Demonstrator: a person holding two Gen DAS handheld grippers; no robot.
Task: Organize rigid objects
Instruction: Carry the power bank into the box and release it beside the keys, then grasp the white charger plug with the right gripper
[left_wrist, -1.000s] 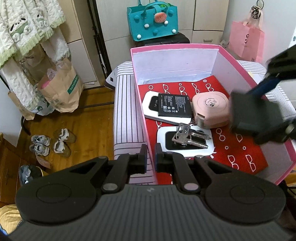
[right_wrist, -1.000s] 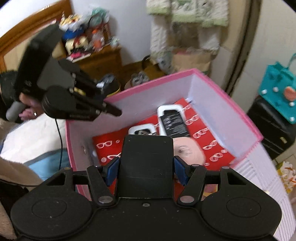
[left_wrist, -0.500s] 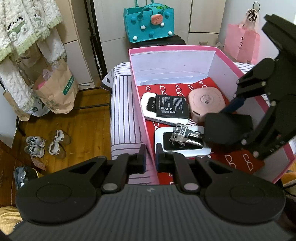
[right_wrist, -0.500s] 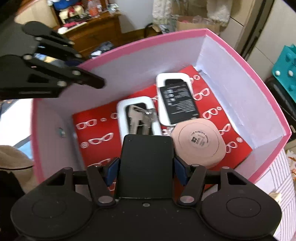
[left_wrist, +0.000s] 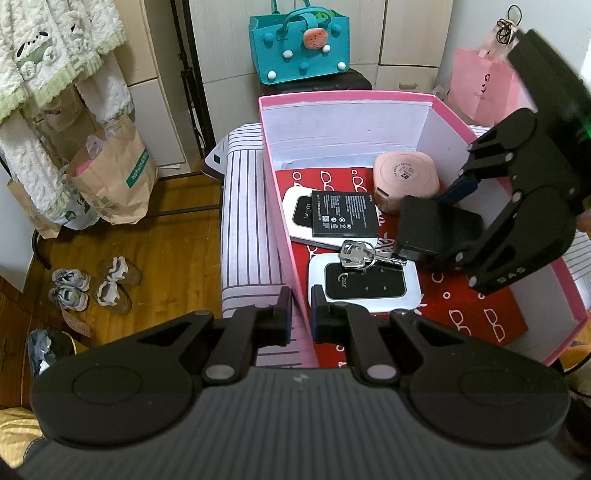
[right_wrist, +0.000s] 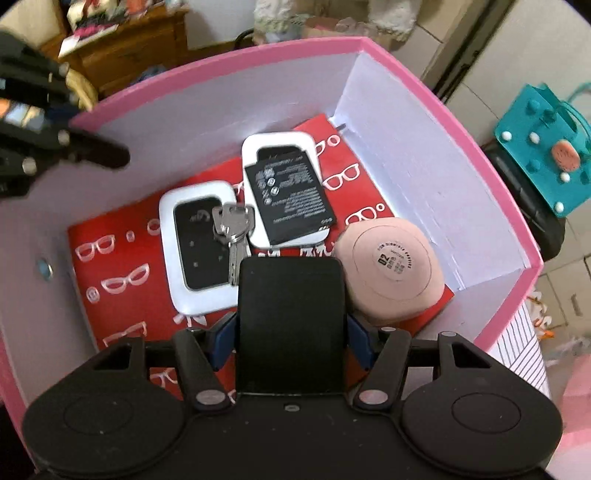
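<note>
The flat black device (right_wrist: 291, 325), pinched edge to edge by the right gripper (right_wrist: 291, 328), hangs low inside the pink box (right_wrist: 236, 62), just over the keys (right_wrist: 232, 229); not yet set down, by my reading; already lying in the box: two white routers, a black battery (right_wrist: 290, 201), the pink round case (right_wrist: 391, 273); the right gripper tips steeply downward; the left gripper (left_wrist: 301, 314) clamps the pink box's near wall, jaws nearly shut on it.
</note>
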